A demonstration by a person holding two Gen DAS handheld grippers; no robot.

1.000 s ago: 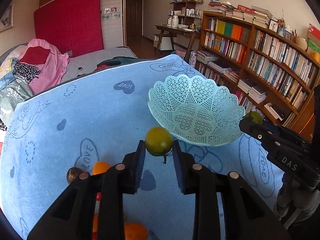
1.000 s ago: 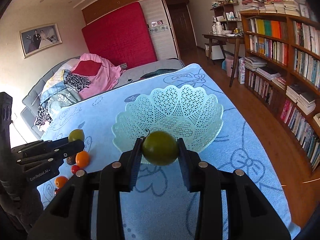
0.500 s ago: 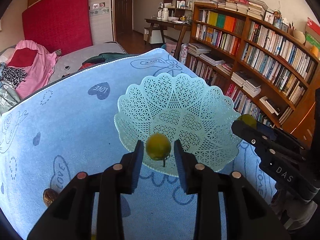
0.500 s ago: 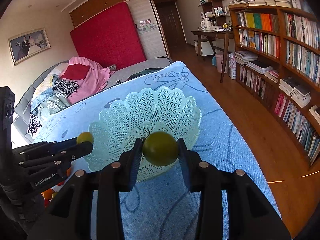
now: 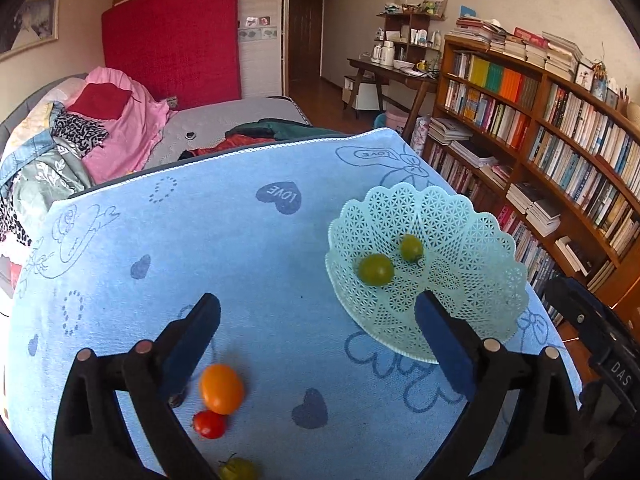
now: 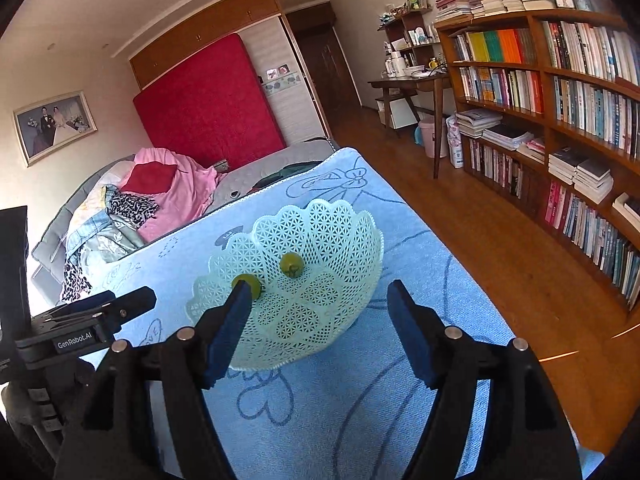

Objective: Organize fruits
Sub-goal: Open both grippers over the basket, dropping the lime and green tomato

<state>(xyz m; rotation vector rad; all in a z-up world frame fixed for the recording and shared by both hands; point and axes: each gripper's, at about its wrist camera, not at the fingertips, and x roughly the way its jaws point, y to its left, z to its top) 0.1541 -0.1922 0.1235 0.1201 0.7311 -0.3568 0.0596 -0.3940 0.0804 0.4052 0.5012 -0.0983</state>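
Note:
A pale green lattice basket (image 5: 472, 300) (image 6: 340, 236) rests on the blue towel-covered table (image 5: 248, 264). Two green fruits lie inside it: one (image 5: 375, 269) (image 6: 251, 282) nearer the left, one (image 5: 411, 247) (image 6: 291, 264) further in. My left gripper (image 5: 318, 330) hovers left of the basket, its jaws opening wide with nothing between them. My right gripper (image 6: 318, 320) hangs in front of the basket, jaws opening and empty. On the towel near the left fingers lie an orange fruit (image 5: 221, 388), a small red one (image 5: 209, 424) and a green one (image 5: 237, 469) at the frame's bottom.
The right gripper's body (image 5: 600, 344) shows at the right edge of the left wrist view; the left gripper's body (image 6: 84, 320) sits left in the right wrist view. Bookshelves (image 6: 560, 100) line the right wall beyond a wooden floor (image 6: 500, 248). A bed with clothes (image 5: 100, 132) lies behind the table.
Both grippers held a green fruit above the basket; both have opened, and the two fruits now lie in the basket. The left gripper has swung left, bringing the loose fruits into view.

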